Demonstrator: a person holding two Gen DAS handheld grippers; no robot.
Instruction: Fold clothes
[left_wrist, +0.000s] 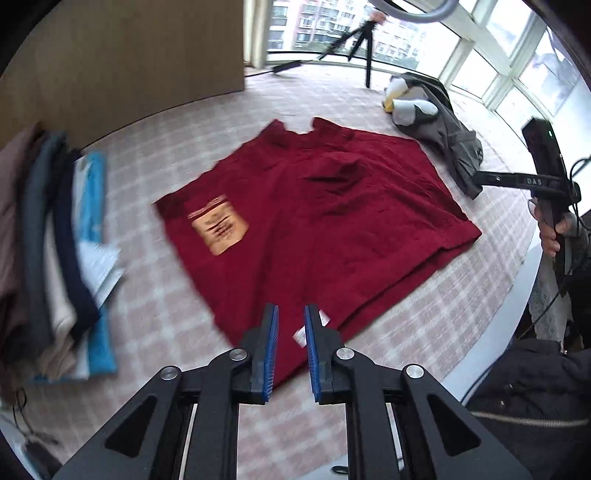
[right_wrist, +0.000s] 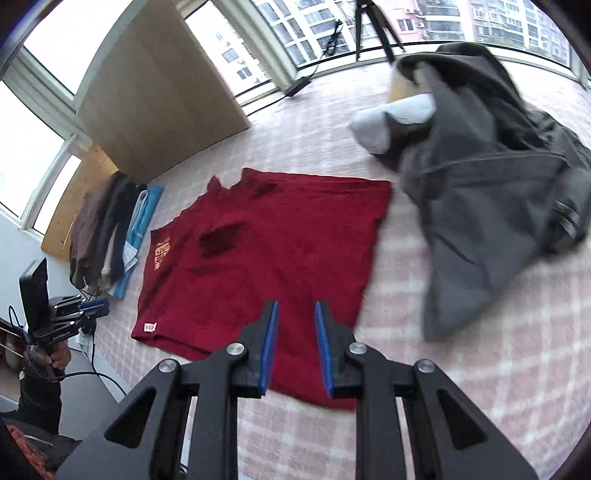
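A dark red T-shirt (left_wrist: 317, 221) with an orange print lies spread flat on the pink checked bed cover (left_wrist: 177, 302); it also shows in the right wrist view (right_wrist: 266, 266). My left gripper (left_wrist: 291, 325) is open and empty, held above the shirt's near hem by a white label. My right gripper (right_wrist: 295, 317) is open and empty above the shirt's near right edge. The right gripper also shows at the right edge of the left wrist view (left_wrist: 480, 176), and the left gripper at the left edge of the right wrist view (right_wrist: 94, 308).
A stack of folded clothes (left_wrist: 48, 251) lies at the left, also seen in the right wrist view (right_wrist: 110, 236). A heap of grey garments (right_wrist: 491, 192) with a plush toy (left_wrist: 406, 99) lies at the right. A wooden board (right_wrist: 159, 92), windows and a tripod (left_wrist: 358, 37) stand behind.
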